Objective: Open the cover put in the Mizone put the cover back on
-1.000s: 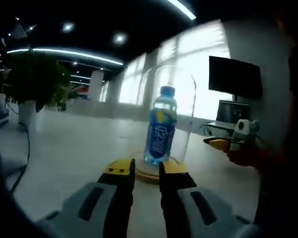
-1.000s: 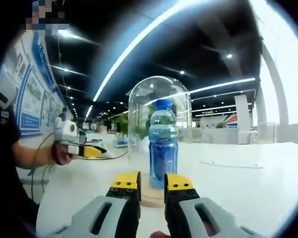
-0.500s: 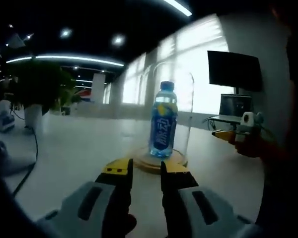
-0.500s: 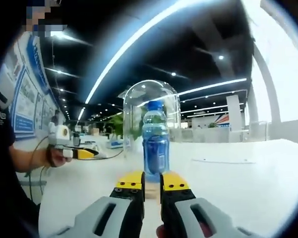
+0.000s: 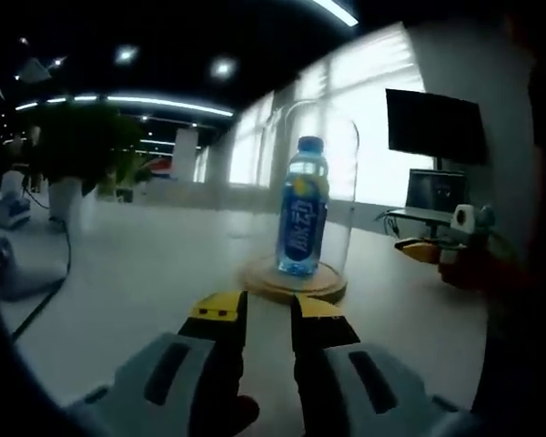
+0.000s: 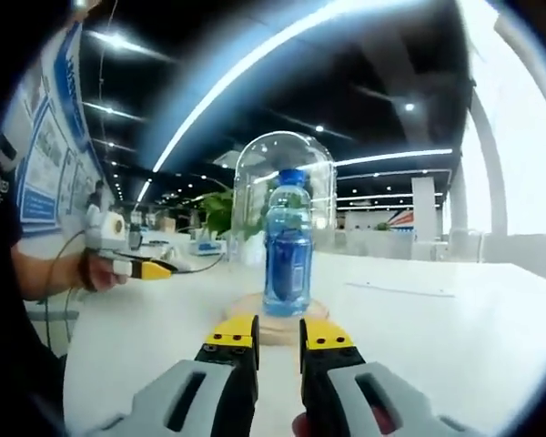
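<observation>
The cover (image 6: pixel 285 187) is clear, glossy glass or plastic with bright glints on its dome, and it sits on a round base (image 5: pixel 291 279) that looks like pale, matt wood. Inside it, the Mizone bottle (image 6: pixel 288 250) is see-through blue plastic with a smooth, shiny label and a blue plastic cap. The surface (image 6: pixel 455 319) is white, smooth and faintly glossy, and both the left tongs (image 5: pixel 259 309) and the right tongs (image 6: pixel 278 335) look like matt grey plastic with yellow-and-black tips.
</observation>
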The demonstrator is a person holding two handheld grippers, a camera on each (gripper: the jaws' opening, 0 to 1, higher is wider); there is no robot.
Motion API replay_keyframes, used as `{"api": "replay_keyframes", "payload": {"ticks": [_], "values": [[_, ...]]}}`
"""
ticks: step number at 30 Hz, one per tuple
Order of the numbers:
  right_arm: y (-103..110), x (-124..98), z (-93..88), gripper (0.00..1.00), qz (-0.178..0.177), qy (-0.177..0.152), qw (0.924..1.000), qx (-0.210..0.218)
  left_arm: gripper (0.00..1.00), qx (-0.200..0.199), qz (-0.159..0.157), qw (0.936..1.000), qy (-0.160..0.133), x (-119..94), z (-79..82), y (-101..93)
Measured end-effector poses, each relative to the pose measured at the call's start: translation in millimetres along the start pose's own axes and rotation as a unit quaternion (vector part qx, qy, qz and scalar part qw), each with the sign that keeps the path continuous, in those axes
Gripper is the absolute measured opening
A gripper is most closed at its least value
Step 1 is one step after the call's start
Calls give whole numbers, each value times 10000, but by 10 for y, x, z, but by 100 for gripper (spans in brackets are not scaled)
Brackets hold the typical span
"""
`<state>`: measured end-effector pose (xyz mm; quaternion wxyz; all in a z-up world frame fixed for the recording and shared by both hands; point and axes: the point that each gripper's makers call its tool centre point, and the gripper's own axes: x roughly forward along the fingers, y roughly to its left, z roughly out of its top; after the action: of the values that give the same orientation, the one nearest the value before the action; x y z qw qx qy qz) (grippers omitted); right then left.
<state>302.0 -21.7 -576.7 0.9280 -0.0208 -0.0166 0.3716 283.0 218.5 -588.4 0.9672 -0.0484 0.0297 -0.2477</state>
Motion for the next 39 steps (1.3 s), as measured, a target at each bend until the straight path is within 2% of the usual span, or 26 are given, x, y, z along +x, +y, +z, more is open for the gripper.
{"api": "replay_keyframes", "payload": {"ticks": [6,9,16,28,39], "values": [[-8,-7,-94,11,-29,90,9999,125,16,174,102,9998,62,0,-39,53],[8,-10,-98,11,-28,101,9999,112,16,123,107,9998,69,-3,-63,64],[134,10,-185,11,9,351,9993,-141,16,220,144,9996,125,10,-107,80],[140,0,-185,11,-36,344,9988,351,17,91,171,9998,-15,3,-72,144],[144,9,-206,11,-32,403,9988,268,17,327,79,9994,-16,-6,-79,58]]}}
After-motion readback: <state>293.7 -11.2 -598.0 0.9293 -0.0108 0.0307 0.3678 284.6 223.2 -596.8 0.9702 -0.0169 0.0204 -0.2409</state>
